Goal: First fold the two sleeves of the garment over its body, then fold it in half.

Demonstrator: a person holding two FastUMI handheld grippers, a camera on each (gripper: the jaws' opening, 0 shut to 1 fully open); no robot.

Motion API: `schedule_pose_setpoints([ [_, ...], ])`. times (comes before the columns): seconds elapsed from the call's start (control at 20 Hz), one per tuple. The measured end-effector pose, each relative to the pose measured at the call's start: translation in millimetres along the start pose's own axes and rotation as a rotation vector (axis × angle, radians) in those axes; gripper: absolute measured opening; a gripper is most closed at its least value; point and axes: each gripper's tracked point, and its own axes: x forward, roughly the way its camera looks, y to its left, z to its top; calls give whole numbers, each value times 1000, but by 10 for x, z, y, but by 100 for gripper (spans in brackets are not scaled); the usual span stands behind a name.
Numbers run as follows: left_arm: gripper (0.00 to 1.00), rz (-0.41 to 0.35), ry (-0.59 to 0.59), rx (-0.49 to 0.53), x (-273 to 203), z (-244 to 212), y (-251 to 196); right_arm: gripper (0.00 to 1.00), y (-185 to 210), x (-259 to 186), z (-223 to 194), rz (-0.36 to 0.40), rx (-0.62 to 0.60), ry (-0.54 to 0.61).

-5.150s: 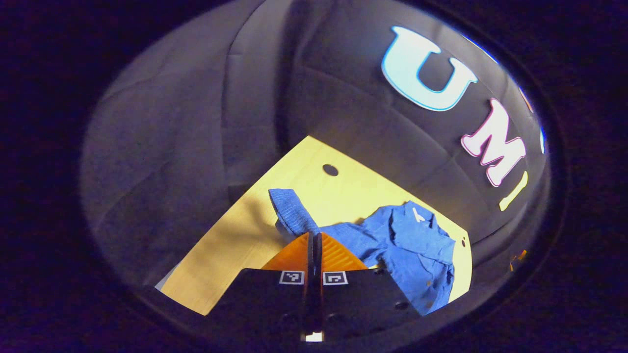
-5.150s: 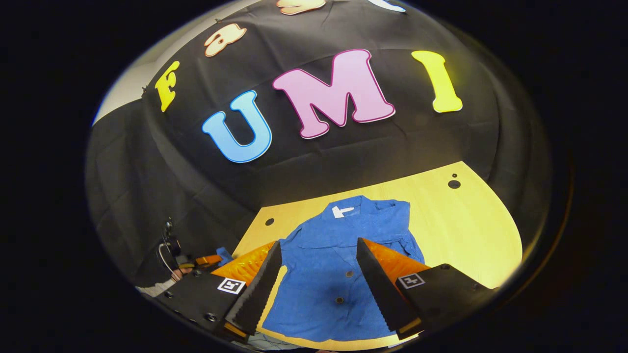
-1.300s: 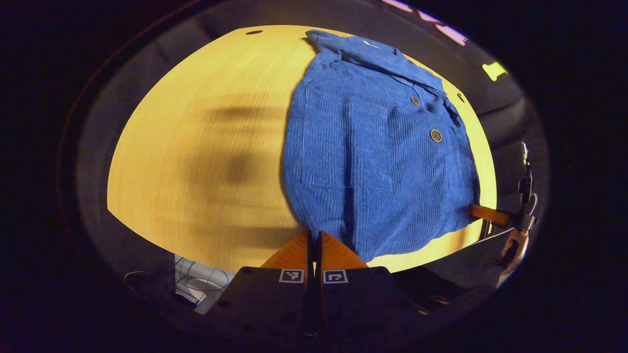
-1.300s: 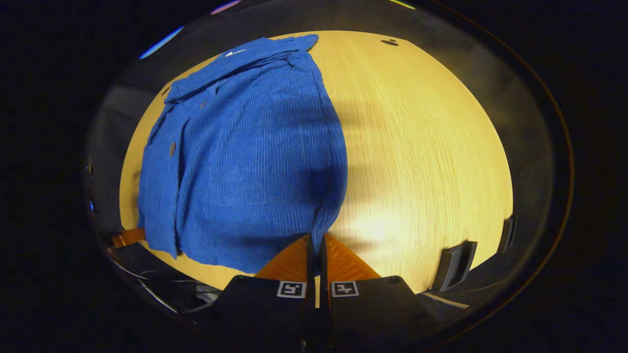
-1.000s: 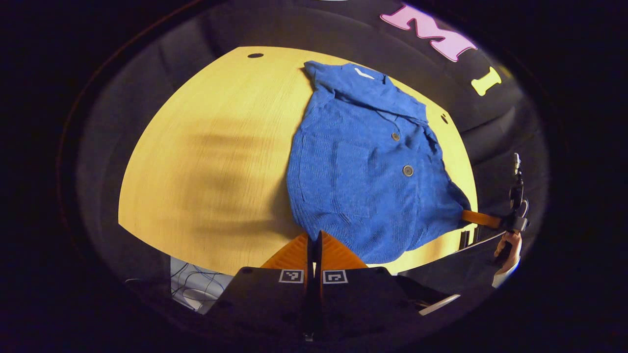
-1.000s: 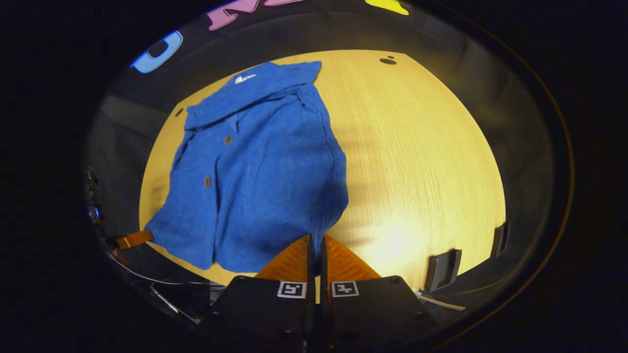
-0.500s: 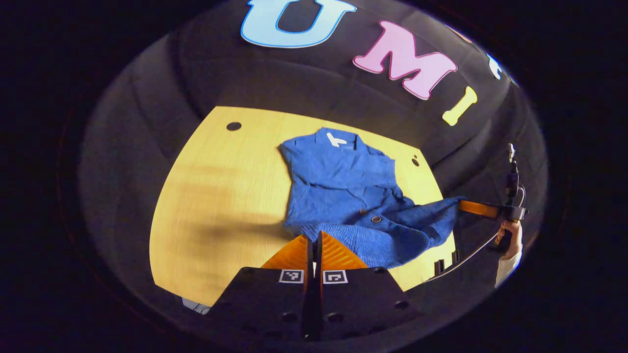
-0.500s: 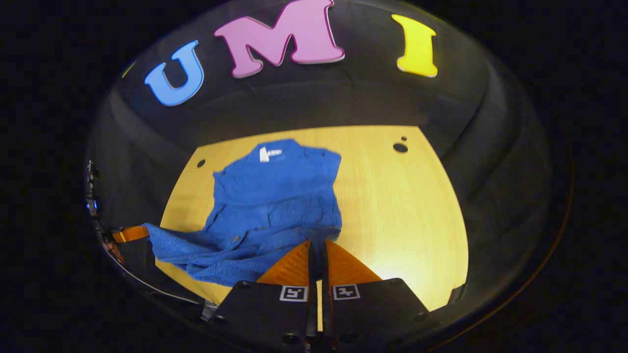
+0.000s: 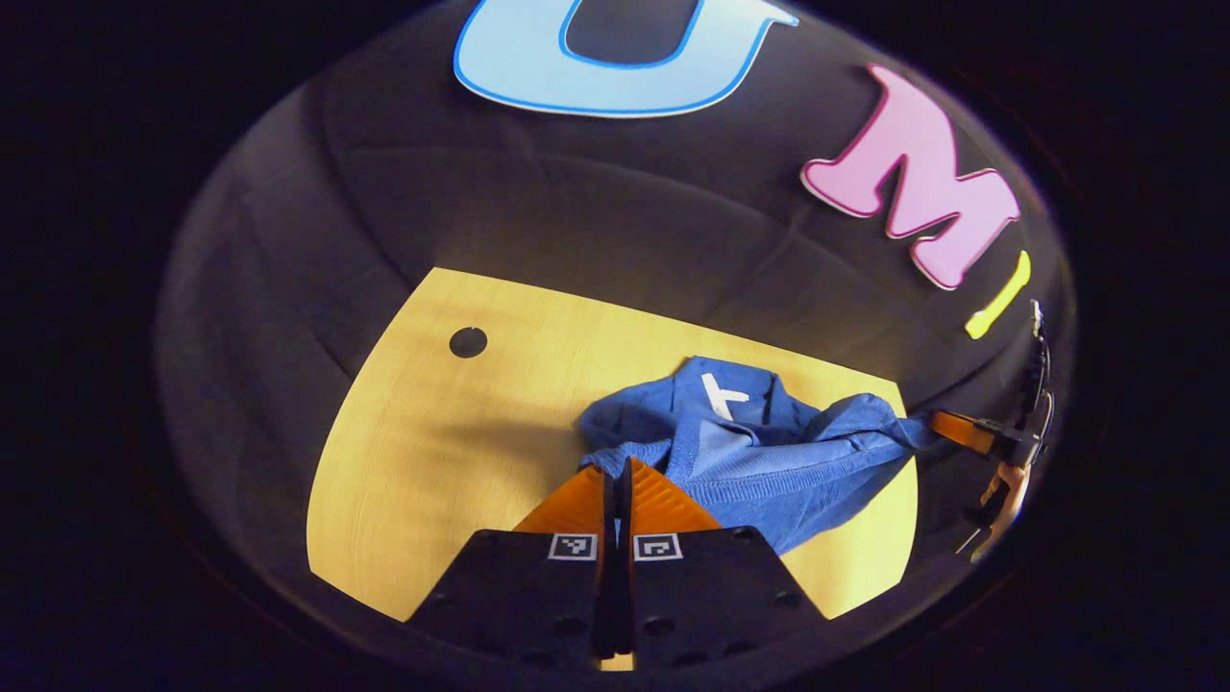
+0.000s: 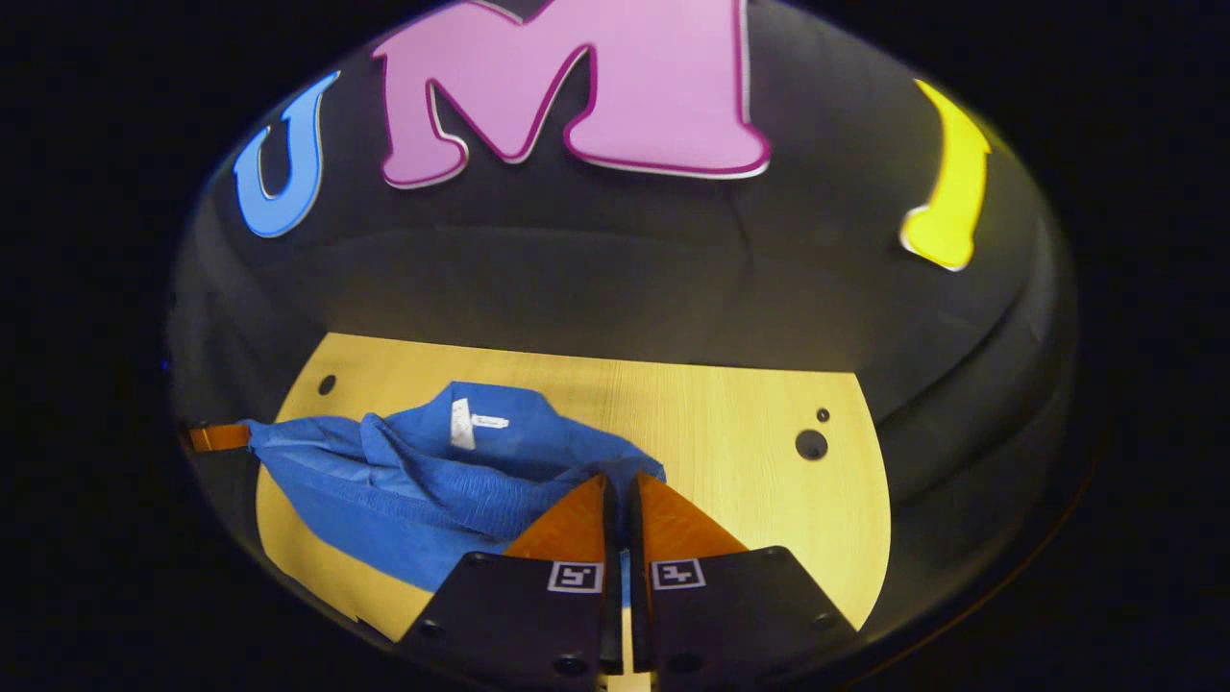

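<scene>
Both tongs [image 9: 615,468] [image 10: 618,481] have carried the shirt [image 9: 759,461] hem up toward its collar.

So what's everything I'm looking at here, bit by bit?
Shirt: one, blue, on the table, its near hem lifted at both corners toward the collar.
Tag: one, white, inside the shirt's collar.
Table: one, light wood, under the shirt.
Holes: a few, dark, round, near the table's far corners.
Left gripper: one, fingers closed on a corner of the shirt's hem.
Right gripper: one, fingers closed on the other corner of the hem.
Hand: one, at the far right of the left gripper view, holding the right gripper.
</scene>
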Motion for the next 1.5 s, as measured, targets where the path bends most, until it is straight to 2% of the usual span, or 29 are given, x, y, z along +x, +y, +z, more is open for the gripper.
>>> schedule_pose_setpoints([
  [0.05,0,34,25,32,221,10,38,0,2,240,-11,2,-24,19],
  [0.1,0,68,45,77,418,25,91,4,-5,486,-43,4,-54,34],
  [0.15,0,87,56,98,585,42,65,4,-9,727,-78,5,-79,44],
  [0.2,0,104,59,82,694,36,62,4,-9,957,-138,-1,-100,56],
  [0.3,0,90,51,29,899,20,-61,4,-36,1270,-254,-14,-140,82],
  [0.35,0,73,44,31,983,40,-84,0,-60,1381,-286,-18,-155,83],
  [0.4,3,53,33,48,1043,64,-69,9,-63,1468,-322,-13,-159,80],
  [0.45,13,67,24,66,1090,110,-1,15,-102,1532,-307,-24,-157,74],
  [0.5,19,88,5,74,1106,155,50,27,-195,1592,-273,-56,-151,59],
  [0.55,36,102,-16,71,1119,205,104,44,-202,1608,-229,-51,-128,40],
  [0.6,46,101,-34,57,1103,240,122,61,-218,1618,-157,-51,-101,16],
  [0.65,60,110,-56,47,1064,278,143,73,-236,1606,-89,-47,-79,-5],
  [0.7,65,123,-80,47,1064,316,157,84,-233,1573,-54,-38,-64,-23],
  [0.75,76,138,-100,53,1032,350,159,96,-241,1505,-5,-28,-70,-41],
  [0.85,87,171,-157,78,860,471,129,98,-241,1326,79,-4,-114,-91],
  [1.0,86,105,-259,118,500,565,-195,98,-184,910,258,-1,-185,-186],
  [1.2,86,46,-379,191,-188,442,-568,98,-13,190,470,37,-138,-308],
  [1.35,86,-22,-458,208,-745,246,-826,99,109,-450,428,34,-124,-372],
  [1.5,86,-50,-539,208,-1338,-20,-914,98,237,-1270,298,8,-144,-473],
])
